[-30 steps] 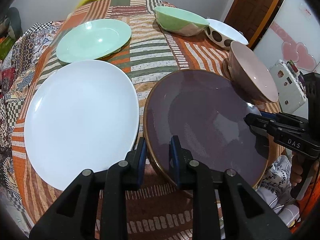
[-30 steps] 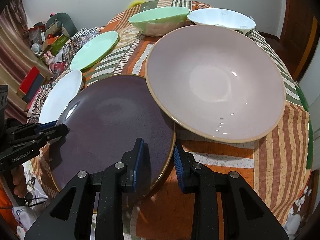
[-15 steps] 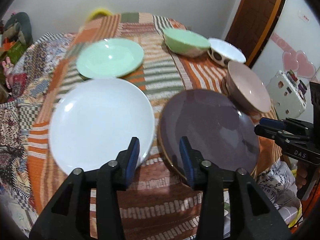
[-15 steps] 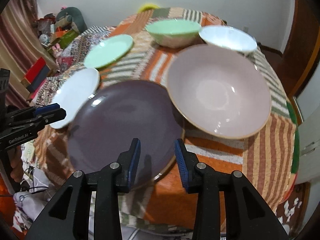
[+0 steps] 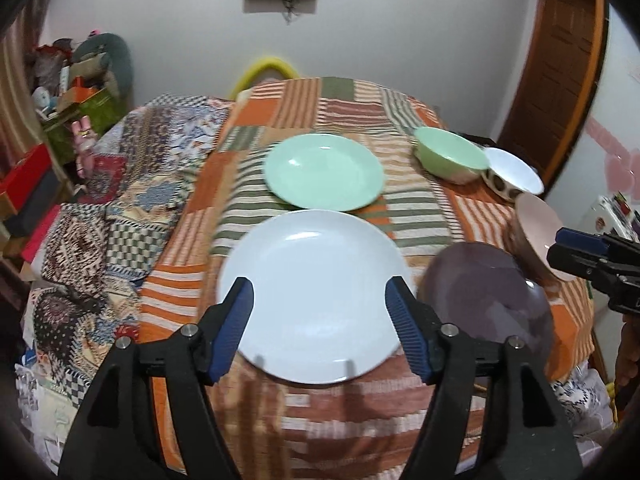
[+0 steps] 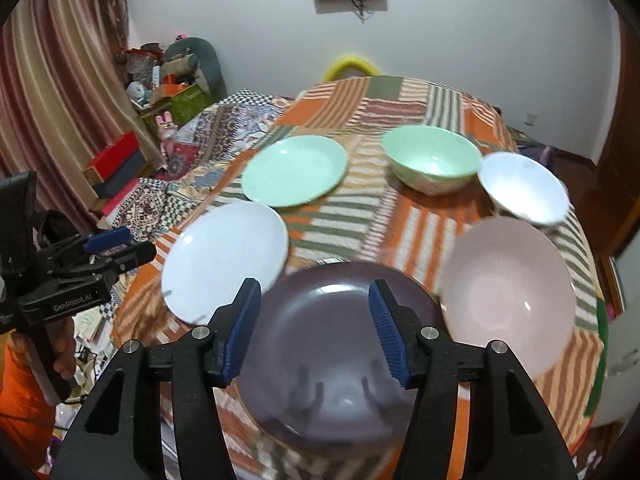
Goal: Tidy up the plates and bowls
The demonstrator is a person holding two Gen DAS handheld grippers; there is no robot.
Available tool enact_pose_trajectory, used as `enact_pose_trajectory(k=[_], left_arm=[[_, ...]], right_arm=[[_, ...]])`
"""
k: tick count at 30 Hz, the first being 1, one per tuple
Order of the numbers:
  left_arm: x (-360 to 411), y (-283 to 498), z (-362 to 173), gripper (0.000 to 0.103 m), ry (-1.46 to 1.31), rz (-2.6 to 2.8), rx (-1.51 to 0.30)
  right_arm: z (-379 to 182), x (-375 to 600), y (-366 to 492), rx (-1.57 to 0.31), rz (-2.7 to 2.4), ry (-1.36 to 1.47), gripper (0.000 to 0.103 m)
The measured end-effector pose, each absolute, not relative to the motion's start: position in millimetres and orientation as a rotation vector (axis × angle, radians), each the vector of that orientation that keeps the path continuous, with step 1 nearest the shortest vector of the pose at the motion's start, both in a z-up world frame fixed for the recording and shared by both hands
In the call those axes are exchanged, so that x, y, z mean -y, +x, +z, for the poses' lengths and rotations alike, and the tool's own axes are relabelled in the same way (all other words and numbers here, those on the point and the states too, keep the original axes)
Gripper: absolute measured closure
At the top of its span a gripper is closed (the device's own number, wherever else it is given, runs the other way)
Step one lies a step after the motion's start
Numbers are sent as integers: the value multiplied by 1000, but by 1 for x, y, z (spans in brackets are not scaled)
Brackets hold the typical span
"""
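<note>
A round bench [image 5: 348, 120] under striped patchwork cloth carries glossy round dishes: white plate [image 5: 316, 304], purple plate [image 6: 336, 344], pink bowl [image 6: 508, 296]. Only the right view shows bowl interiors. Left gripper [image 5: 320, 328] and right gripper [image 6: 314, 328] hover spread, empty.

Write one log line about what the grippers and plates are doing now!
left gripper: open, over white plate | right gripper: open, over purple plate | nothing held

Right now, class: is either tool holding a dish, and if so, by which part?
Neither. The left tool is open above the white plate, and the right tool is open above the purple plate.
</note>
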State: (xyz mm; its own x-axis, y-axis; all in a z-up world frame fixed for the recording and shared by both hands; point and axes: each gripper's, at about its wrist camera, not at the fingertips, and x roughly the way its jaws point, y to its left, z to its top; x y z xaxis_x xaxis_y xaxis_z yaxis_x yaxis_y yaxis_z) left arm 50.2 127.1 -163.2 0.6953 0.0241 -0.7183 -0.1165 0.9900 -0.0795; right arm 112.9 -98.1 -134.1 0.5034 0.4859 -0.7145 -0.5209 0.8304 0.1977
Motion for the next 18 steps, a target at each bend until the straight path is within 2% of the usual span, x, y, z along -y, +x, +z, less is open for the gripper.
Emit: enact_pose_trajectory(k=[5, 18], left_arm=[[-157, 55, -177, 29, -137, 137, -826], [-213, 81, -231, 29, -216, 190, -945]], right_arm=[[-139, 69, 127, -863, 638, -60, 44], [-177, 21, 167, -984, 658, -110, 44]])
